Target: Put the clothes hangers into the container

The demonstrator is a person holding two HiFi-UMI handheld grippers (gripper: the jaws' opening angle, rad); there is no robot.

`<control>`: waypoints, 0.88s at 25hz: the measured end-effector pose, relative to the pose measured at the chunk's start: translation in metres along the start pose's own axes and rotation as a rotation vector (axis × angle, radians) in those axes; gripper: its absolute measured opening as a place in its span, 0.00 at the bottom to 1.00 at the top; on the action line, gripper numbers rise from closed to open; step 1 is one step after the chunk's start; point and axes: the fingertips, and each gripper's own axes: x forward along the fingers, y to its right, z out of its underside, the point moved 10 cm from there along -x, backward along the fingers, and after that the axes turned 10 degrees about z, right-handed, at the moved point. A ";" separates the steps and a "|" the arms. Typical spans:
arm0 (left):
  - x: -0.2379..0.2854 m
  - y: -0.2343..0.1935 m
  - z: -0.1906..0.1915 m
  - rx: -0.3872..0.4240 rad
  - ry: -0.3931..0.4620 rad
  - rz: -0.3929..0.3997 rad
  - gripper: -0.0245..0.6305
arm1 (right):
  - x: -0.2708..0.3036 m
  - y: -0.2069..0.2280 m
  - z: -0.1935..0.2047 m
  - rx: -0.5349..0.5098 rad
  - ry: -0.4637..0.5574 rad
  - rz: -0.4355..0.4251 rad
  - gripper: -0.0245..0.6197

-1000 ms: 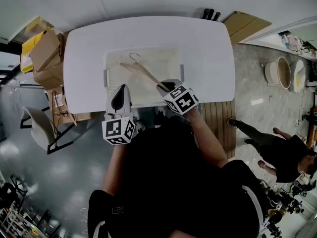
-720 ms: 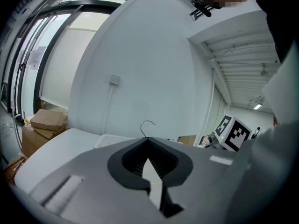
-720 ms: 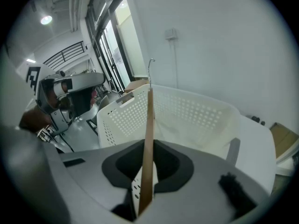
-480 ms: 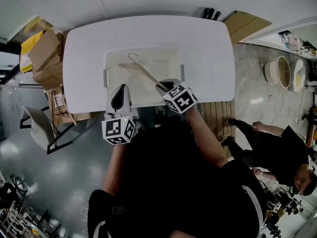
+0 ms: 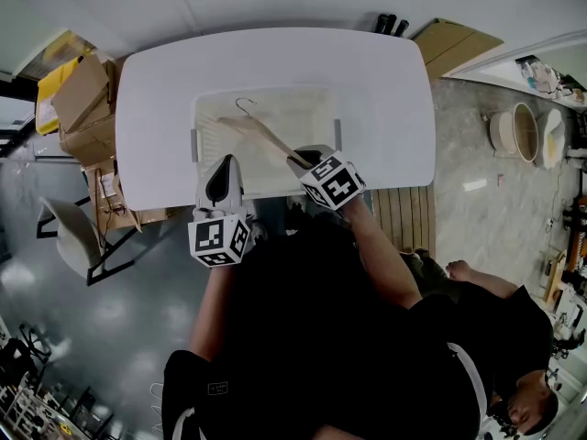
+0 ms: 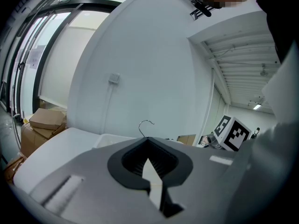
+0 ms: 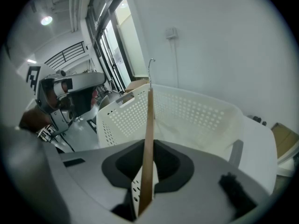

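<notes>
White table [image 5: 385,108] bears a pale container [image 5: 266,90]. Right tool [image 5: 298,160] clamps a wooden hanger [image 5: 261,133] over it. Left tool [image 5: 224,161], nearer, is closed and empty.

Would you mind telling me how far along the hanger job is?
Nothing seems to lie loose in the white basket yet. In hand: the right claw is shut on one end of a wooden hanger, held over the basket. Left: lower and release it. The left claw is empty; no other hangers show on the table.
</notes>
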 end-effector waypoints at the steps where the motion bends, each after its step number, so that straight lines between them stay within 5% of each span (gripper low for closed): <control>1: 0.000 0.000 0.000 0.000 -0.001 0.000 0.04 | 0.000 0.000 0.000 -0.002 0.000 0.001 0.13; 22: 0.000 0.000 0.000 0.002 0.001 0.008 0.04 | 0.000 0.004 -0.004 -0.025 -0.001 0.030 0.15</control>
